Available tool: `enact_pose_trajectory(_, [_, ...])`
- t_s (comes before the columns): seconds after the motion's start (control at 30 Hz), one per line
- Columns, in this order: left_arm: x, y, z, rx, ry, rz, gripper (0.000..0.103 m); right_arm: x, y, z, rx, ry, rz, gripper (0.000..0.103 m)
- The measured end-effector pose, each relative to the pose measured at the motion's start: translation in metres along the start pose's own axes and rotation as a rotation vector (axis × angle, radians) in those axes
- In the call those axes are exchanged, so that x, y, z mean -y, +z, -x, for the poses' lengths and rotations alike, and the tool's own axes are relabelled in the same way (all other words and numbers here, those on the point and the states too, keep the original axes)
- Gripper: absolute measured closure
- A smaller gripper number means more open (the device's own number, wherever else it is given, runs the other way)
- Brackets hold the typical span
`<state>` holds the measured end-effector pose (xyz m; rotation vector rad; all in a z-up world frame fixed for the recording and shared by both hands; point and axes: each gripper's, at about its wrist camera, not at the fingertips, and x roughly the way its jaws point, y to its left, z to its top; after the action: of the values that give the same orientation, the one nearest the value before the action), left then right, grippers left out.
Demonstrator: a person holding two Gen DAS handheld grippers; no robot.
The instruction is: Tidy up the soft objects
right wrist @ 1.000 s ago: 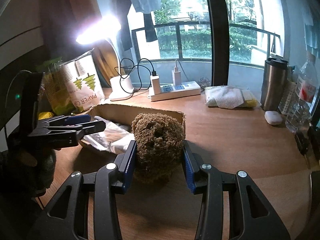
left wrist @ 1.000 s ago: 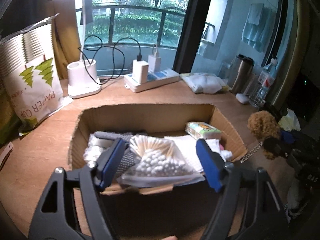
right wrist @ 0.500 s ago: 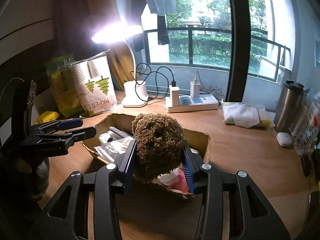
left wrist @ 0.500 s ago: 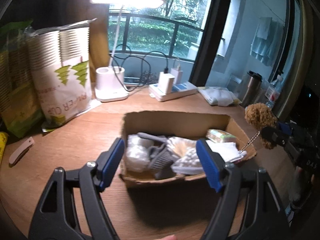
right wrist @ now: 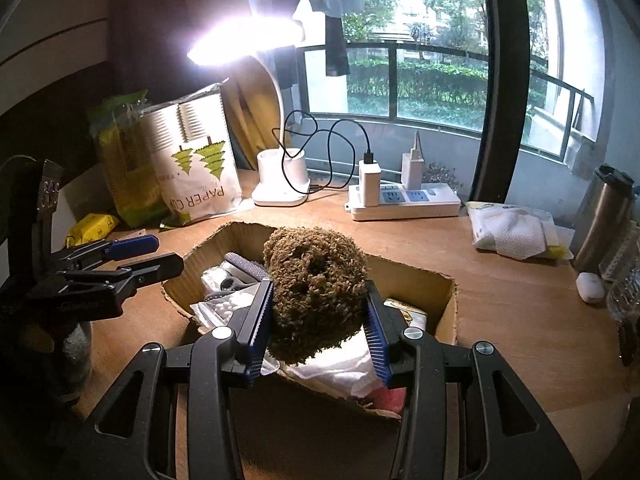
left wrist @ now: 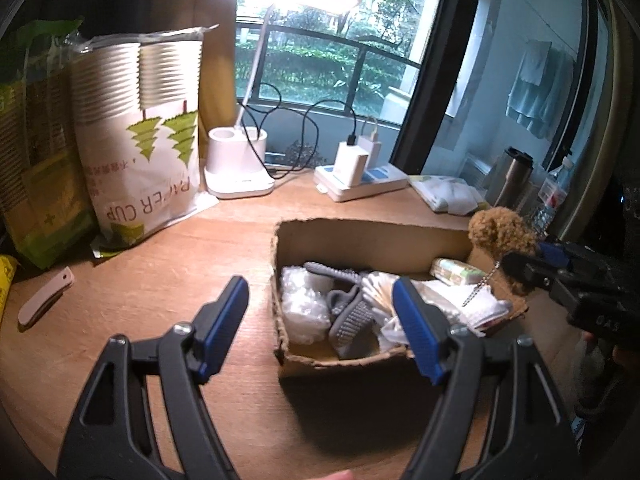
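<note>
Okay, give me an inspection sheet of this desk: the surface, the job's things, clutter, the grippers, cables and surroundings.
Surface: wooden desk, lit by a desk lamp.
Job's things: brown plush ball with a small chain, held above an open cardboard box; inside lie a grey knitted piece, a bag of cotton swabs and a tissue pack.
Clutter: paper cup bag, green packets, steel flask, wipes pack, small white case.
Grippers: right gripper shut on the plush ball; left gripper open, holding nothing.
Cables: black cable looping from the lamp base to a plug on the power strip.
Surroundings: window, balcony railing, greenery outside.
</note>
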<state>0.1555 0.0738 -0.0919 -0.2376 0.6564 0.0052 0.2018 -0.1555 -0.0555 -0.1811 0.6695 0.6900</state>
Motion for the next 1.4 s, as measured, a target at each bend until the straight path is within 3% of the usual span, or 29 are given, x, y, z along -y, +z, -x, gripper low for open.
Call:
enact_pose_trajectory(0.4, [-0.002,0.000,-0.012,-0.023,-0.016,-0.002,0.028,-0.004,0.005,-0.039,-0.048,0.033,-0.011,0.057])
enact_pose_trajectory(0.5, [-0.001,0.000,-0.015,-0.028,-0.015,-0.005,0.028,-0.003,0.004,-0.051,-0.068,0.000,-0.010,0.049])
enact_pose_trajectory(0.6, [-0.001,0.000,-0.016,-0.030,-0.012,-0.003,0.028,0.000,0.004,-0.055,-0.077,-0.013,-0.022,0.047])
enact_pose_trajectory(0.93, [0.005,-0.002,-0.013,-0.025,-0.019,-0.013,0.028,0.002,-0.001,-0.042,-0.072,-0.018,-0.031,0.046])
enact_pose_trajectory(1.4, [0.023,-0.009,0.022,0.006,-0.029,-0.044,0.028,-0.006,-0.009,0.001,-0.034,-0.038,-0.025,0.046])
